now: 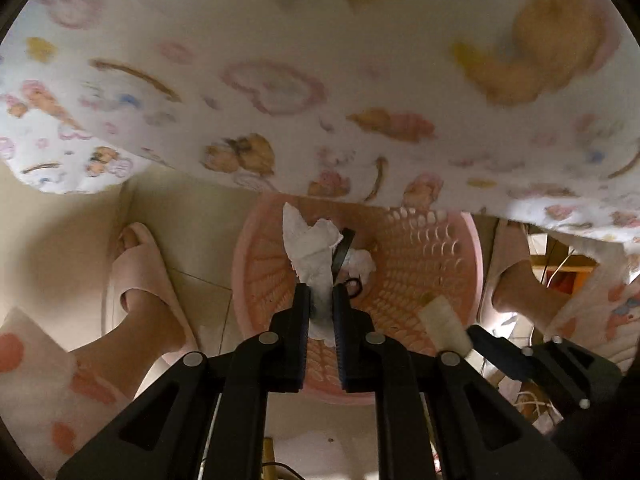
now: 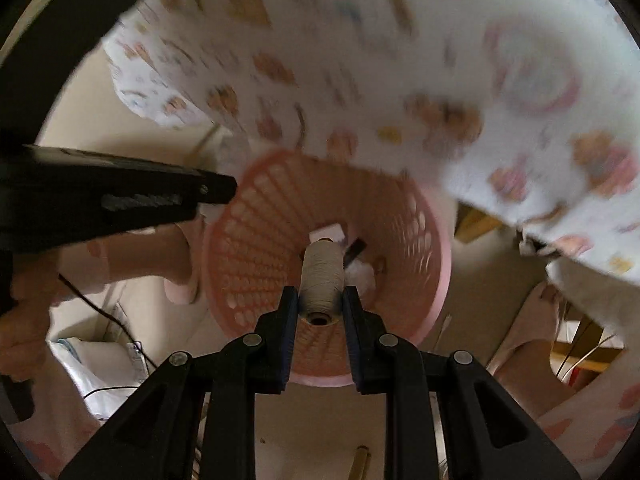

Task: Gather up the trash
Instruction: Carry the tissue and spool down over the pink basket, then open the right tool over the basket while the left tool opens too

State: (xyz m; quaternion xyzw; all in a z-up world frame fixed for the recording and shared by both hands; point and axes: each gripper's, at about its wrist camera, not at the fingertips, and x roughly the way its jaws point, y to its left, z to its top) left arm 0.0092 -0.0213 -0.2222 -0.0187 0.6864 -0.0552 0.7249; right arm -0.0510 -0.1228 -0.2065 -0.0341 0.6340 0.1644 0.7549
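Both grippers point down over a pink lattice basket [image 1: 420,256] on pale floor tiles. Left gripper [image 1: 321,292] is clamped on crumpled white tissue [image 1: 310,244] above the basket mouth. Right gripper [image 2: 320,294] grips a pale thread spool [image 2: 322,276] over the opening. A printed cloth [image 1: 320,60] overhangs the far rim. Slippered feet [image 1: 136,276] flank the basket closely. White scraps lie on the basket bottom.

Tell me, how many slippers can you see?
2. One pink slipper is on the foot left of the pink basket; the other slipper peeks out right of it, mostly hidden by printed cloth.
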